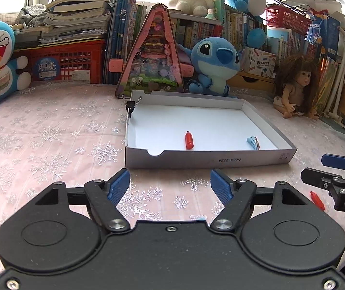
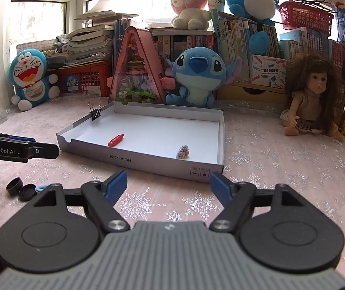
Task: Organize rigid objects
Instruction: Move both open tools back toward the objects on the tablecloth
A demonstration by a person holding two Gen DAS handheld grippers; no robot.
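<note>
A shallow white cardboard box lid (image 1: 208, 160) (image 2: 148, 163) lies on the pink snowflake tablecloth. Inside it lie a small red bottle-shaped piece (image 1: 189, 140) (image 2: 115, 140) and a blue hair clip (image 1: 253, 142) (image 2: 184, 152). A black binder clip (image 1: 131, 105) (image 2: 95, 113) grips its far left corner. My left gripper (image 1: 170, 186) is open and empty, just short of the box front. My right gripper (image 2: 168, 186) is open and empty too, near the box's front right corner. Another red piece (image 1: 317, 200) lies on the cloth by the right gripper, which also shows in the left wrist view (image 1: 327, 169).
A small black cap (image 2: 15, 186), a black lid (image 2: 28, 192) and a blue ring (image 2: 40, 188) lie on the cloth at left. Plush toys (image 1: 214, 60), a doll (image 1: 298, 84), a pink triangular toy house (image 1: 152, 58), books and red crates (image 1: 63, 60) line the back.
</note>
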